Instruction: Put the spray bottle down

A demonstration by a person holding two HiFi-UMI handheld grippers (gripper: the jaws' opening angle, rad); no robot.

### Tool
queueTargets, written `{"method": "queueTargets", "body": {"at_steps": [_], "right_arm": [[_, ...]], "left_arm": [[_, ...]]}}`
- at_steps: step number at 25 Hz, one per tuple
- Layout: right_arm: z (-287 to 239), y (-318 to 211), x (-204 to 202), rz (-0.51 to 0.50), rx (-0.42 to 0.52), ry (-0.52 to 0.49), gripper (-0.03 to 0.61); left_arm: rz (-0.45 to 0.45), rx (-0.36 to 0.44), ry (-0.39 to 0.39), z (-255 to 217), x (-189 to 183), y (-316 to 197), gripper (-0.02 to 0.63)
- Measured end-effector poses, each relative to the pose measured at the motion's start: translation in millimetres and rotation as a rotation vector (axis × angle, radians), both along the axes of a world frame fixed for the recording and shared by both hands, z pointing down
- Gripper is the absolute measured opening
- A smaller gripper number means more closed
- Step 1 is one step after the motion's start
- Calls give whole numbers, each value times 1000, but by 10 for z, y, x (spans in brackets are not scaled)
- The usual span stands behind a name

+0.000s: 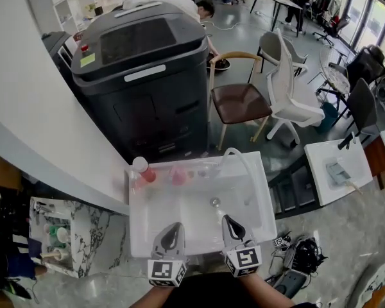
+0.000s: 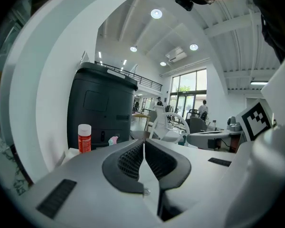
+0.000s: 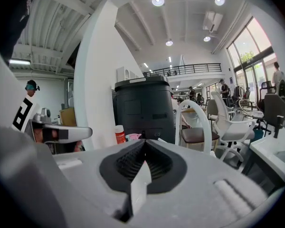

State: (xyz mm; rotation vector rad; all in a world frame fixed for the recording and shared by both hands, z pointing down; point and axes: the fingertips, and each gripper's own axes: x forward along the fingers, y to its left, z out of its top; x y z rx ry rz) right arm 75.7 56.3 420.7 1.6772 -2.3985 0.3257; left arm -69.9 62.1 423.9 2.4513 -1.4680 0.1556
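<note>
Left hand-held gripper, right hand-held gripper: both closed on nothing, near edge of sink. Red bottle: upright, far left corner, seemingly set down.

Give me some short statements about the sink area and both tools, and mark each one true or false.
1. The left tool is shut and empty. True.
2. The right tool grips the red plastic bottle with a white cap. False: this tool is shut and empty; the bottle stands at the far left corner of the white rectangular sink.
3. A tall dark grey machine stands behind the sink. True.
4. Someone sits on the wooden chair with a brown seat. False: its seat is free.
</note>
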Motion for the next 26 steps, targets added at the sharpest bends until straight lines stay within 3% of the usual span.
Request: {"method": "queueTargets", "body": {"at_steps": [10, 26], "right_arm": [[-70, 82, 24, 24, 9, 7, -3], [-93, -240, 59, 2, 13, 7, -3]], "left_arm": [[10, 38, 4, -193, 12, -60, 28], [16, 11, -7, -101, 157, -287, 28]]}}
